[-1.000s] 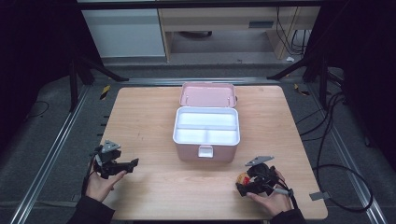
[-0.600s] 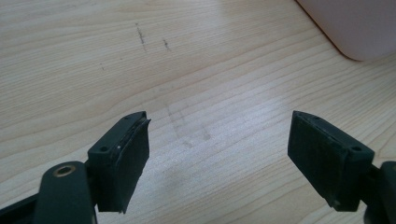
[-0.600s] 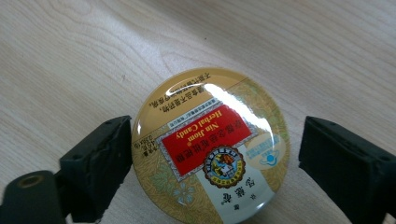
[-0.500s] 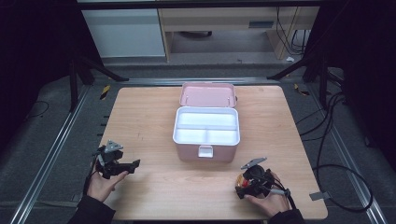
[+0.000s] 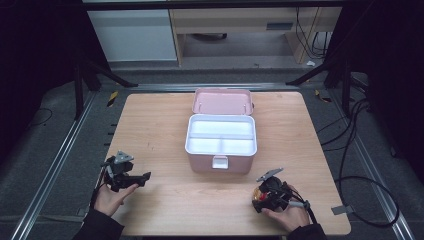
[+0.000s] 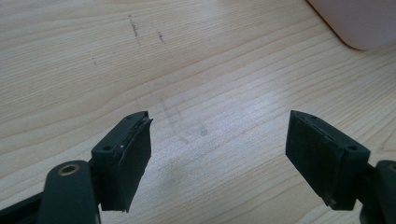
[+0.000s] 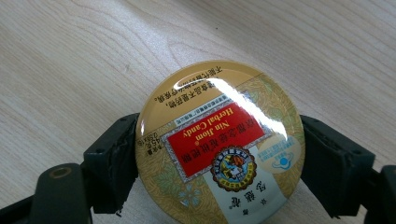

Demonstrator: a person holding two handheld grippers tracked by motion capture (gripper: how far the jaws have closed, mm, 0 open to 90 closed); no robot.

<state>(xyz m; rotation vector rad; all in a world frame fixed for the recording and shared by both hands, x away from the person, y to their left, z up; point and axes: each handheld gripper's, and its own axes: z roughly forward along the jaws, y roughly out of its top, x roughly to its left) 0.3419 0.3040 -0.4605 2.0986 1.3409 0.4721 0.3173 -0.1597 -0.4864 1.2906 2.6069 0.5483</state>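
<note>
Pink box open mid-tabletop, candy tin between the right jaws

The tabletop (image 5: 165, 125) carried a pink box (image 5: 221, 150), lid back and white tray bare, probably ready to take the round candy tin (image 7: 219, 140). The right hand-held gripper (image 7: 219, 158) had just been closing, its pads touching the tin's rim on both sides, near the front edge. The left hand-held gripper (image 6: 219, 154) gaped wide, empty.
</note>
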